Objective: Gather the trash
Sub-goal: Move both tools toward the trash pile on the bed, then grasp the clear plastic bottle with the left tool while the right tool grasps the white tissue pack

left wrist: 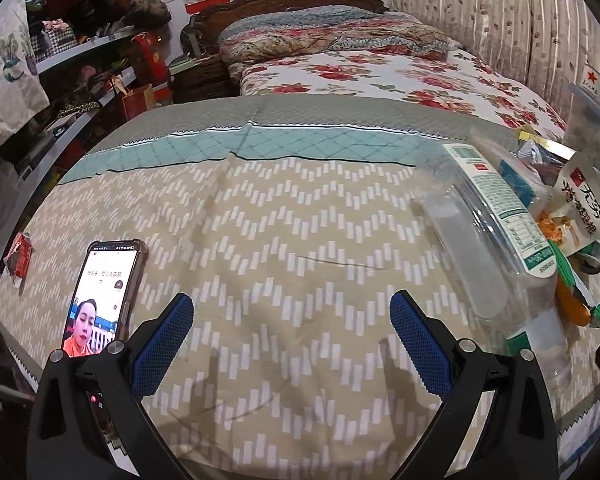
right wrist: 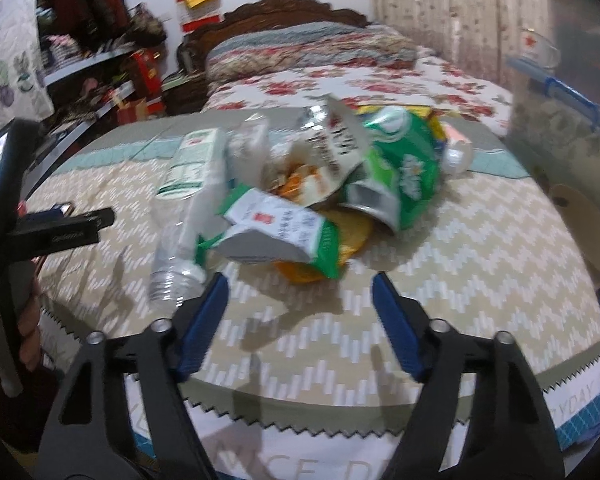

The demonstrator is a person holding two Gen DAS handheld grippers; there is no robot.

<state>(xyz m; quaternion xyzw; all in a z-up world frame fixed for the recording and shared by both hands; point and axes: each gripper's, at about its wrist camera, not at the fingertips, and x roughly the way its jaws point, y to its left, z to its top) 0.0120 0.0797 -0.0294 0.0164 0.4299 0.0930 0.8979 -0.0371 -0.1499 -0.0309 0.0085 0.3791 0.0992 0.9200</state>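
Listing contents of 1 cloth-covered table, zigzag pattern in beige and white, with a bed in floral covers behind it and cluttered shelves to the left. Item 1: trash pile, heaped on the far middle of the cloth in the right wrist view and at the right edge in the left wrist view. Within the pile: 1 clear plastic bottle lying on its side at the near left, 1 green and white carton resting across an orange wrapper, 1 torn white snack bag on top, 1 crushed green packet at the right. Item 2: phone with a lit screen, flat on the cloth near the left edge, well apart from the pile. Item 3: small red wrapper at the far left rim. Left gripper: blue pads spread wide over bare cloth, grasping nothing. Right gripper: pads parted, nothing between them, set just short of the pile with the bottle's end beside its left finger. 1 clear storage bin stands at the right.
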